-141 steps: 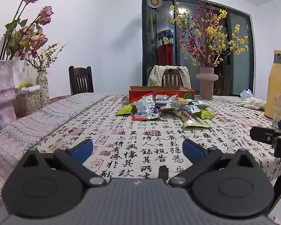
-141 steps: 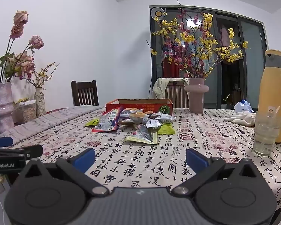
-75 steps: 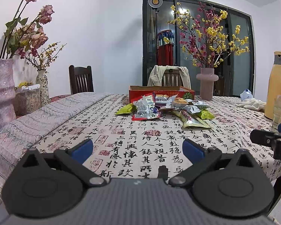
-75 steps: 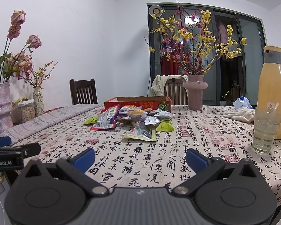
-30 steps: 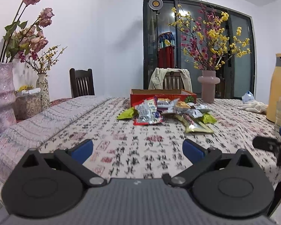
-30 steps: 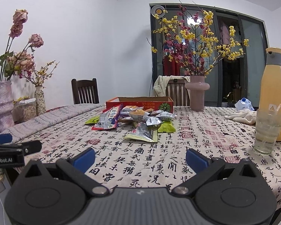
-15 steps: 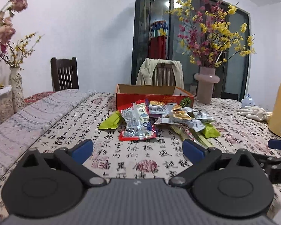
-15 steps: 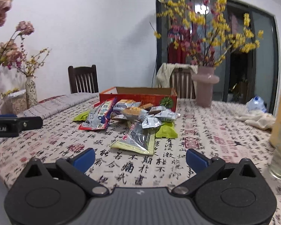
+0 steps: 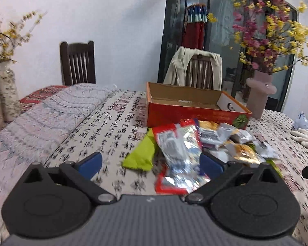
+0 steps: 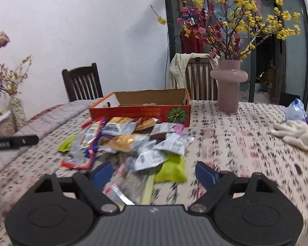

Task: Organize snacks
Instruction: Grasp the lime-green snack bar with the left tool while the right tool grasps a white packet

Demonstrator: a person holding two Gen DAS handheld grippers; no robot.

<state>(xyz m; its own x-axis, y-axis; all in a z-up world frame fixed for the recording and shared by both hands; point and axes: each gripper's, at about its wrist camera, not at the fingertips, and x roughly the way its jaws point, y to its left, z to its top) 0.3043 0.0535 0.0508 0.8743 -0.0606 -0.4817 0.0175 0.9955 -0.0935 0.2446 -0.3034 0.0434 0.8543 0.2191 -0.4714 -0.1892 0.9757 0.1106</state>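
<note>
Left wrist view: your left gripper [image 9: 151,162] fills the bottom of the frame with its blue pads spread wide and nothing between them. Just above the gap, slightly right of centre, lies the pile of snack packets [image 9: 205,143] on the calligraphy-print tablecloth [image 9: 104,127]. A lime-green packet [image 9: 142,153] sits at the pile's left edge, and a large red-edged foil packet [image 9: 178,155] runs down toward your right-hand pad. Behind the pile, in the centre of the frame, stands the open red cardboard box [image 9: 195,112]. A pink vase [image 9: 260,92] with yellow and pink blossoms stands at the right, and white gloves [image 9: 303,137] lie at the far right edge.

Right wrist view: your right gripper [image 10: 154,174] is also wide open and holds nothing. The snack packets [image 10: 133,141] spread across the centre-left of the frame, with a second lime-green packet [image 10: 172,168] lying just above the gap between your pads. The red box [image 10: 141,110] sits behind them at centre, touching the back of the pile. Your left gripper's tip [image 10: 14,141] shows at the left edge.
</note>
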